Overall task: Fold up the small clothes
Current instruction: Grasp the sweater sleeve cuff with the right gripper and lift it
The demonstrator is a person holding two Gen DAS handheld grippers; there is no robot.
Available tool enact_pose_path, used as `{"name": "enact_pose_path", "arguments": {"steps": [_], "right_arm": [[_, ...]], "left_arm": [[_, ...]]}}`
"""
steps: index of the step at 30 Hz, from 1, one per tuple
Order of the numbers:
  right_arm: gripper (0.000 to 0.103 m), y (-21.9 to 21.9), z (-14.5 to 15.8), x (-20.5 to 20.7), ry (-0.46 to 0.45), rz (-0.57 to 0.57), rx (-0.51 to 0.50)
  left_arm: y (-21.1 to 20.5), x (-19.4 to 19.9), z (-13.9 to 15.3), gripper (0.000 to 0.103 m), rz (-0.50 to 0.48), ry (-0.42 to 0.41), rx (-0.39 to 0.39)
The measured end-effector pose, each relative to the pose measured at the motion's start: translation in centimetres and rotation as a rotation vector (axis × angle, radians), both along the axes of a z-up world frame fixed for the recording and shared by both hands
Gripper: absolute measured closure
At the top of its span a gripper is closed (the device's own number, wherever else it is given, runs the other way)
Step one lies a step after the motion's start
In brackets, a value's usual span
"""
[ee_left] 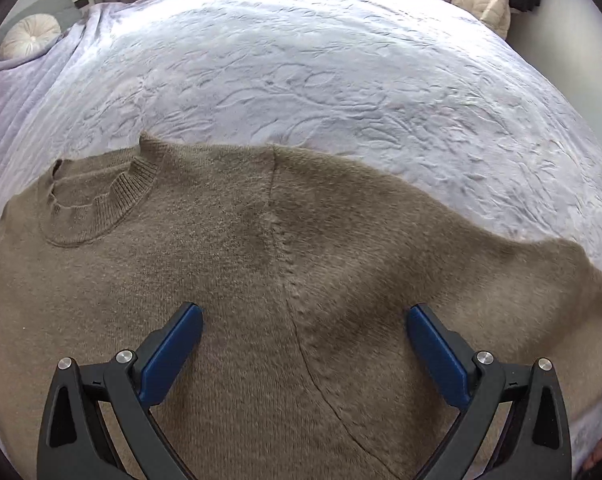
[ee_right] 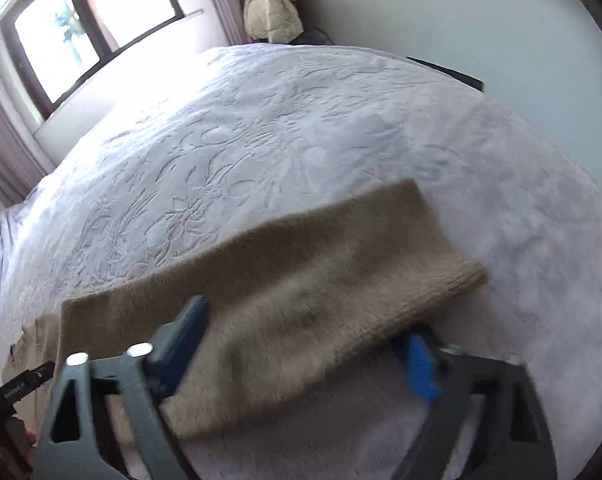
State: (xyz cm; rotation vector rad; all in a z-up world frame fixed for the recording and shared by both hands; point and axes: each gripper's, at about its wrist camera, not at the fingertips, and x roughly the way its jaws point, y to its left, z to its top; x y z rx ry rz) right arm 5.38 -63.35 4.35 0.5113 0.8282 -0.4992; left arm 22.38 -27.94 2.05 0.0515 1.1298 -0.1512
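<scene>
Sweater [ee_left: 221,280] flat on bedspread [ee_left: 341,80]; sleeve [ee_right: 301,280] between right gripper [ee_right: 305,328] pads.

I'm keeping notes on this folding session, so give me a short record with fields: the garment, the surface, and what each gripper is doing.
garment: tan knit sweater, front up, ribbed collar showing
surface: white embossed bedspread
left gripper: open above the sweater's body, holding nothing
right gripper: sleeve lies between its fingers; view blurred, grip unclear
background: round cushion at the bed's far corner
</scene>
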Motion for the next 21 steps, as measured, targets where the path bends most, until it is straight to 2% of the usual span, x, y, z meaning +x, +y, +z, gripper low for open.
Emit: {"name": "enact_pose_path", "arguments": {"steps": [1,3,4,6,9,11,15,16,19,20,21], "right_arm": [[0.047,0.0,-0.1,0.8,0.024,0.001,-0.018],[0.084,0.1,-0.1,1.1,0.025,-0.009,-0.042],[0.094,-0.3,0.2,0.6,-0.004,-0.016,-0.026],[0.096,-1.1,1.2,-1.2,-0.088,-0.026,0.019],[0.096,-0.4,2.8,-3.5,-0.118,-0.057,-0.057],[0.097,0.2,3.1,-4.2,-0.111,-0.058,-0.087],[0.097,0.6,1.4,-3.3,-0.017,-0.066,-0.084],[0.097,0.8,1.4,-3.4,-0.013,-0.068,-0.092],[0.097,2.9,3.4,-4.1,-0.033,-0.062,-0.185],[0.097,3.8,4.3,-4.6,-0.041,-0.058,-0.221],[0.097,4.6,5.2,-4.6,-0.047,-0.052,-0.251]], "left_arm": [[-0.1,0.2,-0.3,0.0,0.002,0.004,0.004],[-1.1,0.3,-0.6,0.0,-0.013,-0.009,0.035],[-1.6,0.1,-0.6,0.0,-0.024,-0.021,0.049],[-2.5,0.0,-0.4,0.0,-0.05,-0.036,0.056],[-2.5,-0.7,0.1,0.0,-0.076,-0.044,0.002],[-2.3,-1.0,0.1,0.0,-0.075,-0.036,-0.03],[-3.7,-1.0,-0.9,0.0,-0.118,-0.013,0.062],[-3.6,-1.2,-0.7,0.0,-0.125,-0.012,0.062],[-1.9,-1.5,1.2,0.0,-0.111,-0.016,-0.063],[-1.5,-1.7,1.4,0.0,-0.094,-0.035,-0.054],[-1.9,-1.7,0.8,0.0,-0.094,-0.038,0.043]]}}
